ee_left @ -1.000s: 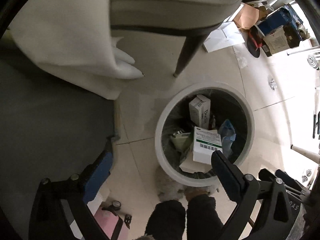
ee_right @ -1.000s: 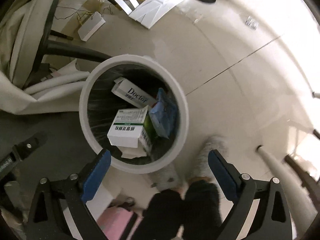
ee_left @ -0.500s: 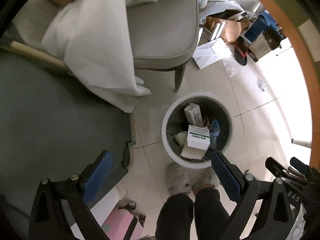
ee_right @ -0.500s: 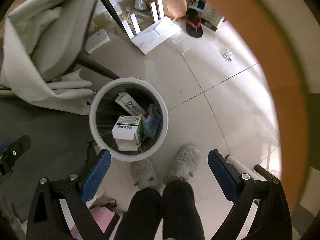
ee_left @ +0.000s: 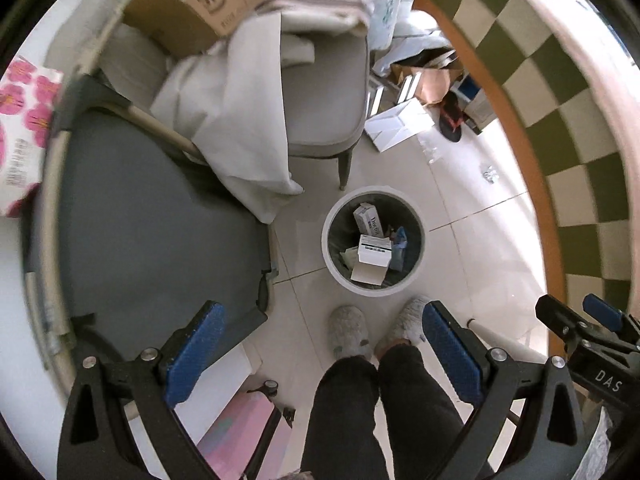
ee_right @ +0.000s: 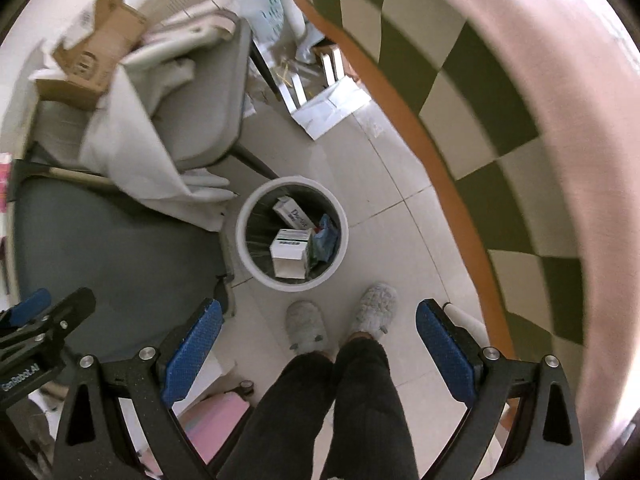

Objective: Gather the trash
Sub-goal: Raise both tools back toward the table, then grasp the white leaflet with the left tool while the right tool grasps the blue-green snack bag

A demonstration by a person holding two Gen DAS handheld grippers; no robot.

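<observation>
**Both grippers wide open and empty above the bin**

The left gripper point(ee_left: 320, 356) looks straight down with its blue-padded fingers point(ee_left: 192, 350) spread wide and nothing between them. The right gripper point(ee_right: 316, 346) is spread just as far and holds nothing either.

The white round trash bin point(ee_left: 416, 256) stands on the pale tiled floor well below the tools, ahead of the fingertips and roughly centred between them in both views. Inside lies a white box with a green stripe point(ee_left: 374, 250), a second white box with printed lettering point(ee_left: 368, 218) beyond it, and something blue point(ee_left: 398, 246) just beside the first box on the right.

Nearer than the bin, between the fingers, are the person's two grey slippers point(ee_left: 348, 330) and dark trouser legs point(ee_left: 384, 412). Ahead and to the left of the bin stands a grey chair point(ee_left: 324, 100) draped with a pale cloth point(ee_left: 240, 128), a cardboard box point(ee_left: 200, 4) resting on it. A checked green-and-cream surface point(ee_left: 560, 120) curves along the right.
</observation>
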